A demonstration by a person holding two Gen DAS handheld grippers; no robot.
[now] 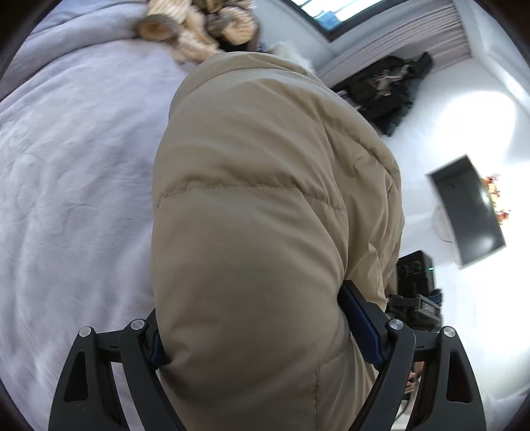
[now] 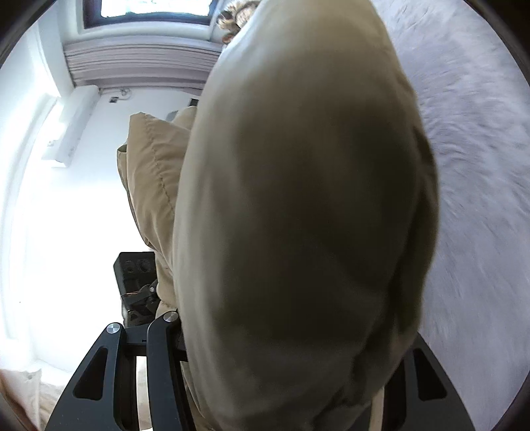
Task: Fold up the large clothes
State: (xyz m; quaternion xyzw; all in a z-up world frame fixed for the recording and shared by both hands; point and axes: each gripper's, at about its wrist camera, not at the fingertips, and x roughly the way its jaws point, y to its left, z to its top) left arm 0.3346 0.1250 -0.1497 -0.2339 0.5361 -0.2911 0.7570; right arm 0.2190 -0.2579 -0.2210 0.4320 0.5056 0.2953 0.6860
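A tan puffer jacket with a fur-trimmed hood fills the middle of the left wrist view. My left gripper is shut on a thick padded fold of it, blue pads pressing both sides, and holds it above the grey bed cover. In the right wrist view the same jacket bulges close to the lens and is blurred. My right gripper is shut on another fold of the jacket; its right finger is mostly hidden behind the fabric.
The bed cover also shows at the right of the right wrist view. A window with a folded blind, a wall-mounted screen, dark hanging clothes and a black device lie beyond the bed.
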